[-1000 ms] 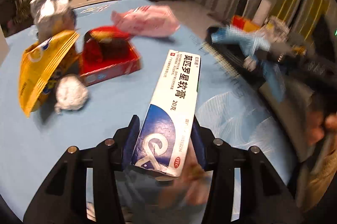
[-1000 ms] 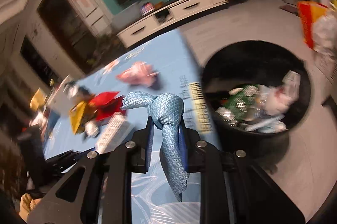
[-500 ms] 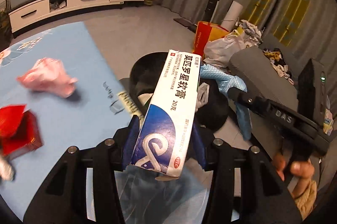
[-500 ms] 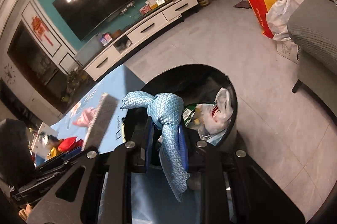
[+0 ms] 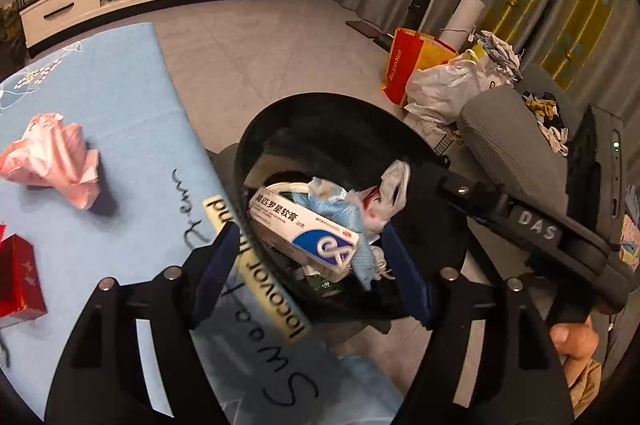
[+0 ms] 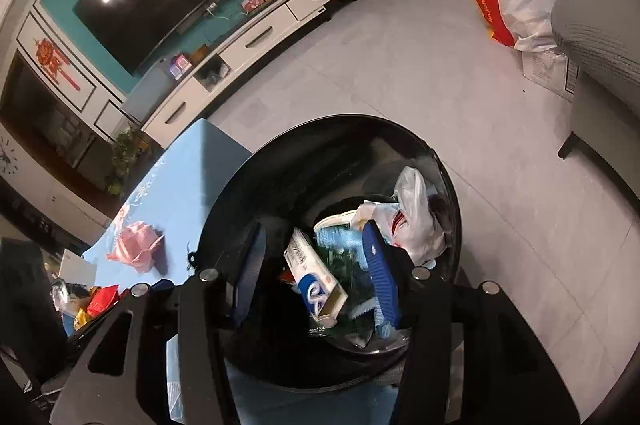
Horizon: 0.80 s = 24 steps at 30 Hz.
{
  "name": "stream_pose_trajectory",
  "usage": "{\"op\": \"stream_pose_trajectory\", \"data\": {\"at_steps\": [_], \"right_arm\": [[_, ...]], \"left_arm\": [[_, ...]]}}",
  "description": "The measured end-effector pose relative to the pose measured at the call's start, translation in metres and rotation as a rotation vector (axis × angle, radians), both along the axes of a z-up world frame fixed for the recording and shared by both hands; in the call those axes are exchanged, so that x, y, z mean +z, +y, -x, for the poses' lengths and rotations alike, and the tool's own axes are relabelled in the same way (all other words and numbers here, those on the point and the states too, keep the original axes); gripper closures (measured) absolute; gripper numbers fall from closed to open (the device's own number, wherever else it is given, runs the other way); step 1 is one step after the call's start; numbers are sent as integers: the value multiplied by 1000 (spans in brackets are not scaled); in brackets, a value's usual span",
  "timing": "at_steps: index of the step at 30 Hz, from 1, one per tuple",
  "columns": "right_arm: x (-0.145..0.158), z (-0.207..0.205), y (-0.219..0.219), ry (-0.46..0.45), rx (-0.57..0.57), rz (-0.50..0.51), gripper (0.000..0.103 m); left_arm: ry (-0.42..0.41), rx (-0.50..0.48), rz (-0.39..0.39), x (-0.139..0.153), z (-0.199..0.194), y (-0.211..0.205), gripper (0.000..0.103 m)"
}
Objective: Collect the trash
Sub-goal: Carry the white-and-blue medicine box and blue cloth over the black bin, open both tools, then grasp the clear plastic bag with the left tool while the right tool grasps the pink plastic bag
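**Both tongs spread wide over the black bin**

We see the bench [image 5: 120,129] under its light blue cloth filling the left of the left wrist view, its edge running just beside the round black bin [image 5: 348,109] that stands on the grey floor. In the right wrist view the same bin [image 6: 280,161] sits directly below our tools, its rim touching the corner of the blue cloth.

Our left tongs [image 5: 312,273] hang over the bin with the jaws wide apart and nothing between them. Our right tongs [image 6: 316,277] are likewise wide and carry nothing. The right tool's black body, marked DAS, crosses the right side of the left wrist view.

Inside the bin, the white and blue ointment box [image 5: 304,229] lies on its side on top of the heap; from the right wrist it shows tilted, blue end toward us [image 6: 316,277]. The light blue cloth scrap [image 5: 352,221] lies against the box, possibly caught in motion, since its lower part is blurred. A crumpled white plastic bag [image 6: 416,217] rests at the far side of the heap.

Left on the bench are a crumpled pink wrapper [image 5: 56,157] and, at the frame edge, a red carton [image 5: 18,277], well apart from the bin.
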State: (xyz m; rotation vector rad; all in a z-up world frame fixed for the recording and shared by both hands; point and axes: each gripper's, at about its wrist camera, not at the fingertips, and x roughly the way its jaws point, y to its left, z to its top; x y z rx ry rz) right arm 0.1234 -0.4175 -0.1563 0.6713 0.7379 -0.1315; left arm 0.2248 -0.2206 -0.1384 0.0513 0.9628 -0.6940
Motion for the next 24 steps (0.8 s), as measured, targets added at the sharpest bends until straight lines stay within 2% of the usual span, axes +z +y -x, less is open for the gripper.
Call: {"op": "stream_pose_trajectory", "data": {"at_steps": [8, 13, 18, 24], "right_arm": [[16, 42, 19, -6, 51, 20, 50], [28, 62, 49, 14, 119, 60, 42], [32, 75, 93, 30, 218, 72, 38], [40, 71, 150, 41, 359, 105, 36]], "left_arm": [[-15, 48, 7, 12, 47, 52, 19], [-19, 113, -13, 19, 81, 103, 13], [-20, 235, -9, 26, 111, 180, 9], [-18, 436, -34, 27, 132, 278, 8]]}}
